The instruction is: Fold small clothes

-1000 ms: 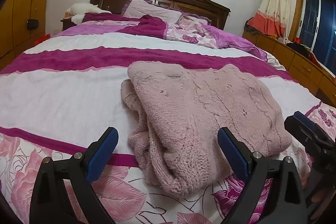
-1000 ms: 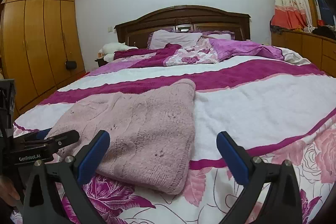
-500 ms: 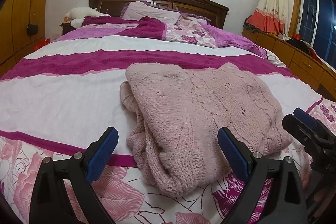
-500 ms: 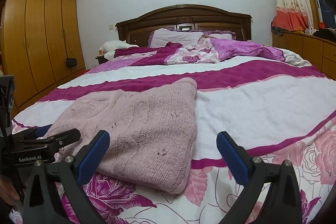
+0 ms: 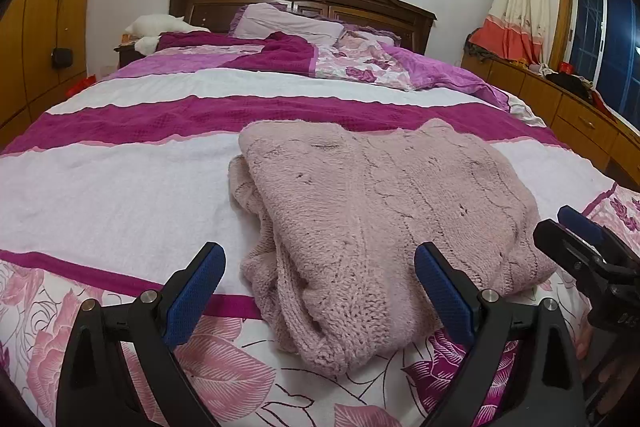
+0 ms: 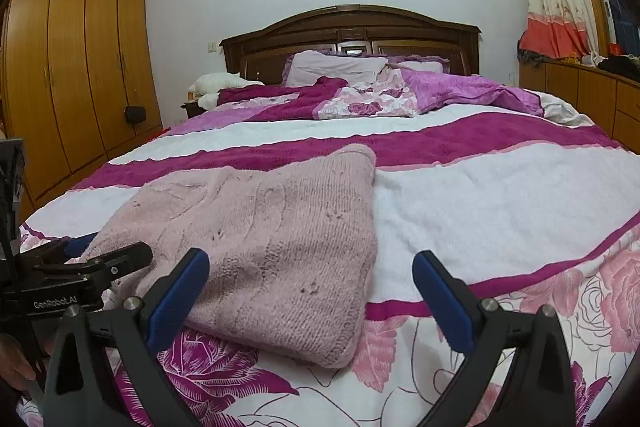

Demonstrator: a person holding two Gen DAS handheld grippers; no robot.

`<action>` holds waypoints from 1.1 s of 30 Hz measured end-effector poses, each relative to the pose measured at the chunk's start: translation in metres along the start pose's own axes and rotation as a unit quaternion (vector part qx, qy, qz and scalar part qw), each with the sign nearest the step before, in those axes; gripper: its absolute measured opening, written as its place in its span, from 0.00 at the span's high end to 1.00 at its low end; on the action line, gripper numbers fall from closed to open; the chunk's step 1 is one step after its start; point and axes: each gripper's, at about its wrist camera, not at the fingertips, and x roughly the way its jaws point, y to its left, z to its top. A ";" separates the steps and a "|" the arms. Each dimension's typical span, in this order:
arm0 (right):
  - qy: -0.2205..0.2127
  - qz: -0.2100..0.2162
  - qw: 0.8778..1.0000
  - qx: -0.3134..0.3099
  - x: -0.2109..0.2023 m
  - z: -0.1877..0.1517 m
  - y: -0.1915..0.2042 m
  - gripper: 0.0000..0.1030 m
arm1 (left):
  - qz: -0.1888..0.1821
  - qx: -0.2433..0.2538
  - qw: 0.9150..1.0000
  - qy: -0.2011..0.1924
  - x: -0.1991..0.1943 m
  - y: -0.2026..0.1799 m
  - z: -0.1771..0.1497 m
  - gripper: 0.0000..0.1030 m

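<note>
A pink knitted sweater [image 5: 380, 219] lies folded on the bed, near the front edge; it also shows in the right wrist view [image 6: 260, 243]. My left gripper [image 5: 320, 287] is open and empty, just short of the sweater's near left fold. My right gripper [image 6: 310, 293] is open and empty, by the sweater's near right corner. The right gripper shows at the right edge of the left wrist view [image 5: 588, 251], and the left gripper shows at the left of the right wrist view [image 6: 80, 267].
The bed [image 5: 120, 187] has a white, magenta and floral cover. A crumpled purple quilt [image 6: 400, 95] and pillows [image 6: 336, 67] lie by the wooden headboard [image 6: 352, 35]. A wardrobe [image 6: 80, 75] stands left; a low cabinet [image 5: 580, 115] stands right.
Both grippers have drawn back and risen slightly, so the sweater sits a little farther off. The sweater has not moved. Both grippers stay open.
</note>
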 end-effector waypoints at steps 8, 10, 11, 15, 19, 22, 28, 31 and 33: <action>0.002 0.000 1.000 0.000 0.001 0.000 -0.001 0.00 | 0.001 0.000 1.000 0.001 0.000 0.000 0.000 0.25; 0.003 0.000 1.000 0.000 0.001 0.000 -0.001 0.00 | 0.001 0.000 1.000 0.001 0.000 0.000 0.000 0.25; 0.003 -0.001 1.000 0.000 0.001 0.000 -0.001 0.00 | 0.001 0.000 1.000 0.001 0.000 0.000 0.000 0.25; 0.003 0.000 1.000 0.000 0.001 0.000 -0.001 0.00 | 0.001 0.001 1.000 0.002 0.000 0.000 0.000 0.25; 0.004 0.000 1.000 -0.001 0.001 0.000 -0.001 0.00 | 0.001 0.001 1.000 0.002 0.001 -0.001 0.000 0.25; 0.005 -0.001 1.000 -0.001 0.001 0.000 -0.001 0.00 | 0.002 0.002 1.000 0.005 0.002 -0.001 -0.001 0.25; 0.009 -0.001 1.000 -0.004 0.004 -0.001 -0.002 0.00 | 0.002 0.003 1.000 0.004 0.003 -0.001 -0.002 0.25; 0.009 -0.001 1.000 -0.004 0.004 -0.001 -0.002 0.00 | 0.001 0.004 1.000 0.003 0.003 0.000 -0.001 0.25; 0.009 -0.001 1.000 -0.004 0.004 -0.002 -0.003 0.00 | 0.001 0.004 1.000 0.003 0.003 0.000 -0.002 0.25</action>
